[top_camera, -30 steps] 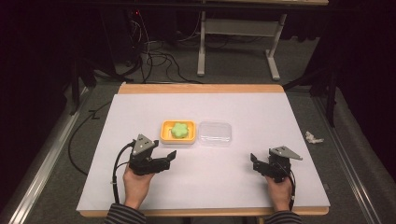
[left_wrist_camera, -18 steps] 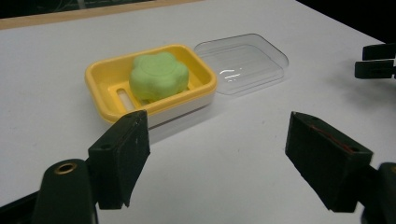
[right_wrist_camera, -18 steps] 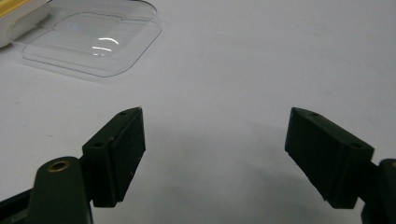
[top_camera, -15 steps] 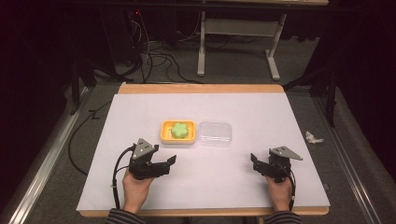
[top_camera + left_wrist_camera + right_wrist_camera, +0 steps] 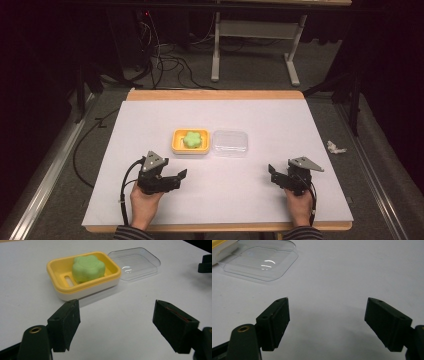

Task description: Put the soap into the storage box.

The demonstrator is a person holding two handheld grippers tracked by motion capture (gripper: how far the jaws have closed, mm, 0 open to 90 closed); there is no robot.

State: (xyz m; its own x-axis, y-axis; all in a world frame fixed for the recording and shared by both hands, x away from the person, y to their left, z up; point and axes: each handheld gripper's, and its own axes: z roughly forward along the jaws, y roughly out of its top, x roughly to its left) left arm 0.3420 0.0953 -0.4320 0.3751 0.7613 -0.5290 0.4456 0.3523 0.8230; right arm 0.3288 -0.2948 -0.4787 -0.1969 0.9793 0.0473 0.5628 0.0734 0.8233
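Note:
A yellow soap dish [image 5: 176,145] sits at mid table and holds a green flower-shaped soap [image 5: 192,139]. A clear plastic lid [image 5: 230,142] lies flat right beside the dish. My left gripper [image 5: 178,176] rests near the front left, pointing right, jaws open and empty. In the left gripper view the left gripper [image 5: 116,323] faces the dish [image 5: 62,270], the soap [image 5: 87,267] and the lid [image 5: 135,262] from a short distance. My right gripper [image 5: 273,173] rests at the front right, open and empty. In the right gripper view the right gripper [image 5: 327,320] points toward the lid [image 5: 262,262].
The white table top [image 5: 260,115] has a wooden strip along its far edge. A crumpled scrap [image 5: 336,147] lies on the floor to the right. Cables [image 5: 165,60] and a metal desk frame [image 5: 216,55] stand beyond the table.
My left gripper has slipped slightly toward the near edge of the table. The right gripper, the dish and the lid have stayed where they were.

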